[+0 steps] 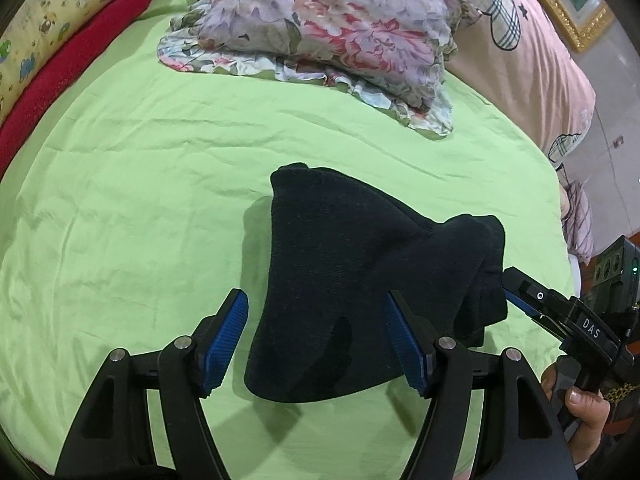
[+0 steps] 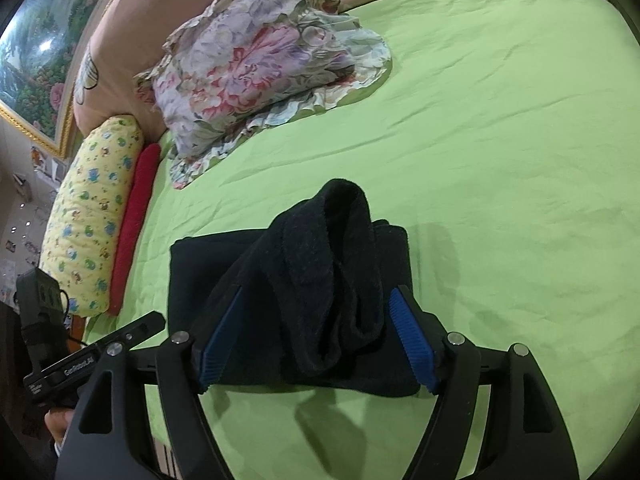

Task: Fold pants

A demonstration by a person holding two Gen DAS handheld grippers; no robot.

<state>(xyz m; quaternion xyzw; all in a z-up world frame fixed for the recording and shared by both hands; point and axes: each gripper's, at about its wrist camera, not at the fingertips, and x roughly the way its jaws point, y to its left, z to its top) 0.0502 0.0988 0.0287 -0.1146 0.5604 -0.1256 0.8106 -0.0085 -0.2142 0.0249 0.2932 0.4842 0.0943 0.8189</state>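
The black pants (image 1: pixel 340 272) lie folded in a small bundle on the green bed sheet (image 1: pixel 140 200). My left gripper (image 1: pixel 316 312) is open, its blue-padded jaws either side of the bundle's near part. In the right wrist view the pants (image 2: pixel 304 280) show a raised, rolled fold at the top. My right gripper (image 2: pixel 316 304) is open around that bundle; whether the fingers touch it I cannot tell. The right gripper also shows at the right edge of the left wrist view (image 1: pixel 520 300), against the pants' side.
A floral pillow (image 1: pixel 320 32) lies at the head of the bed, with a pink quilt (image 1: pixel 540 60) behind it. A red cushion (image 1: pixel 60 92) and a yellow patterned bolster (image 1: pixel 48 20) run along the bed's edge. A framed picture (image 2: pixel 36 60) hangs on the wall.
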